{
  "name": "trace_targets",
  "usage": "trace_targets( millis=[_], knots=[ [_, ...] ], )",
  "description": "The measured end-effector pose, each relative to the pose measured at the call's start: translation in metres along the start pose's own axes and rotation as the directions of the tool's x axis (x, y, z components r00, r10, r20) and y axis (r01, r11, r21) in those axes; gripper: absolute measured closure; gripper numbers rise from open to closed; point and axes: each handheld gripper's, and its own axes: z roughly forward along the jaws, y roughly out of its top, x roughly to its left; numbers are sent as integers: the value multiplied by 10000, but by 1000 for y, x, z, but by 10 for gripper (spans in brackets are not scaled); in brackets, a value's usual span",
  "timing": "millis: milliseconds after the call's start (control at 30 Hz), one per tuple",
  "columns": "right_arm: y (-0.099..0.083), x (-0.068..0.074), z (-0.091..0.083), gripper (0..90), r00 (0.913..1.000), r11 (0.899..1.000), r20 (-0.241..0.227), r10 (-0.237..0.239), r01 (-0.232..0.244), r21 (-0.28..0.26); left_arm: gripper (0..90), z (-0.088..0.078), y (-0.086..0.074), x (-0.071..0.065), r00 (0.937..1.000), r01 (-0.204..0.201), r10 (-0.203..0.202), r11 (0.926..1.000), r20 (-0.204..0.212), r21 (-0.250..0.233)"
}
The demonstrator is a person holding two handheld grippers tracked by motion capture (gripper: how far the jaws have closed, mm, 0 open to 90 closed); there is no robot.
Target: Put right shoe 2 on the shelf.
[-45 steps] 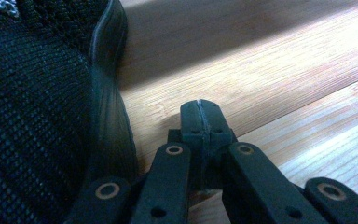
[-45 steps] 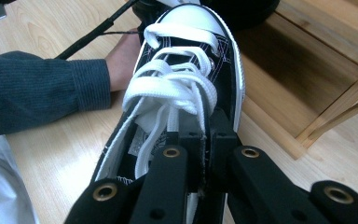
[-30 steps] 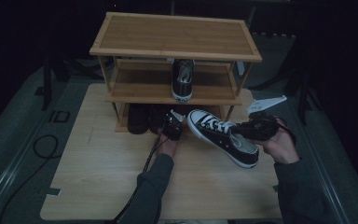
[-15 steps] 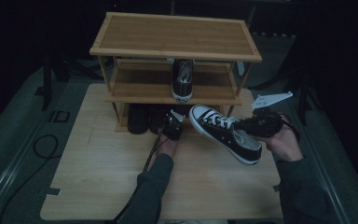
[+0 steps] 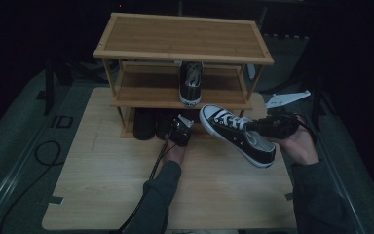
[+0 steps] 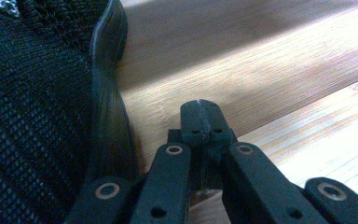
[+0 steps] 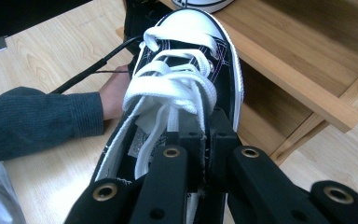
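A black-and-white sneaker (image 5: 237,134) hangs in the air to the right of a wooden shoe rack (image 5: 183,53), carried by the right gripper (image 7: 205,140), whose fingers are clamped on the shoe's side wall near the tongue. Over the past second the shoe has drifted a little to the right and away from the rack's lower tier, its white toe cap pointing toward the rack's middle shelf, where its partner sneaker (image 5: 191,83) already stands toe-outward. The shift is slight, and reads as lining the shoe up with the rack rather than setting it down; the placement itself is judged not yet begun. The left gripper (image 5: 181,130) has kept its place low at the front of the rack's bottom tier, its fingers (image 6: 200,122) pressed together with nothing between them, just beside a dark mesh shoe (image 6: 37,102) resting on the pale wooden surface (image 5: 102,185). Further dark shoes (image 5: 143,124) sit in shadow under the lowest shelf. With one sneaker shelved and the other aloft, the pair appears about half put away.
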Motion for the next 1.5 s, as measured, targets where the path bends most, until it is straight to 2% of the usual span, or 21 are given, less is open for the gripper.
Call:
trace_targets(
  millis=[667, 1033, 1300, 1500],
  knots=[
    [15, -17, 0, 878, 9991, 9997, 346, 228, -228, -10, 900, 0, 0, 0, 10000, -35, 35, 10000, 4, 36],
    [23, -28, 4, 878, 9967, 9979, 526, 612, -600, -250, 900, 0, 0, 0, 10000, -13, 13, 10000, 35, 13],
    [31, -40, 17, 877, 9906, 9930, 774, 1131, -1100, -431, 900, 0, 0, 1, 10000, -38, 38, 10000, 0, 13],
    [40, -45, 28, 877, 9821, 9890, 1215, 1440, -1386, -517, 900, 0, 0, 1, 10000, -36, 36, 10000, -4, 21]
  ],
)
